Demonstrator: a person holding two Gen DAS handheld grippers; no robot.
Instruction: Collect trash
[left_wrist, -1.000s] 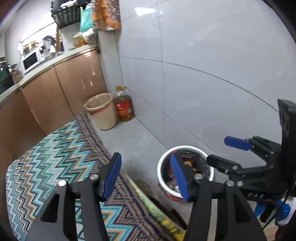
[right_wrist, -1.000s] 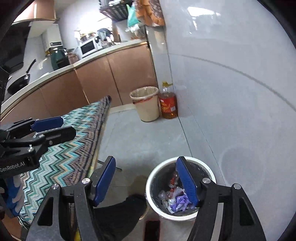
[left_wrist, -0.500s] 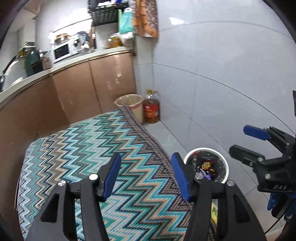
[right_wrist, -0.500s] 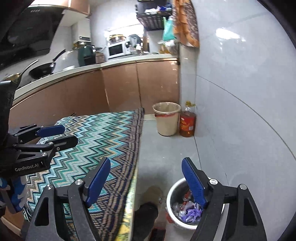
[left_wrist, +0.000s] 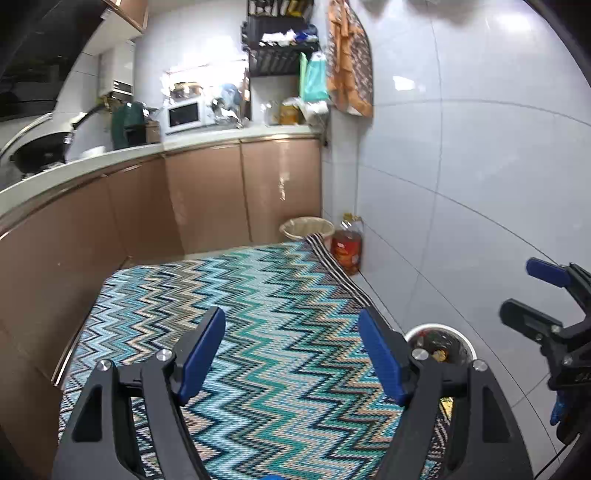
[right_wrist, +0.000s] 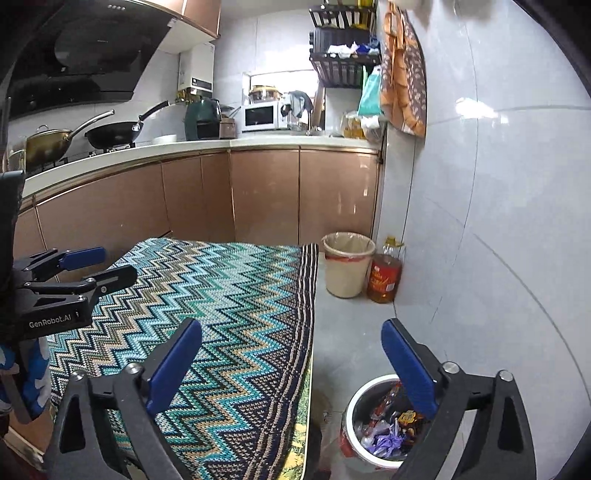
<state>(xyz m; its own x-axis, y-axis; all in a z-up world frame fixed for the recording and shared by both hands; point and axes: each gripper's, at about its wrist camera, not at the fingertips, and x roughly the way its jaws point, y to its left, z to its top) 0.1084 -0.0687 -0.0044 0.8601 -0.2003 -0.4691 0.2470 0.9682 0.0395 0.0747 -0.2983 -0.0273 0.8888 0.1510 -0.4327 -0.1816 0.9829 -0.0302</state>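
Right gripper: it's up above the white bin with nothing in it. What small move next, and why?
Probably swing the right gripper left over the zigzag cloth to look for more trash. Both it and the left gripper, just opened, hold nothing; the white bin already holds wrappers, and no loose trash shows on the cloth.

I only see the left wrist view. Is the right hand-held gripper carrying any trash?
Observer: No. The right hand-held gripper is open. Its jaws have just been opening, and nothing is between them.
Operator: What's in the white bin?
Observer: The white bin holds crumpled wrappers, a purple wrapper among them.
Operator: And the tan bin?
Observer: The tan bin stands on the floor beside the oil bottle; its inside is hidden.
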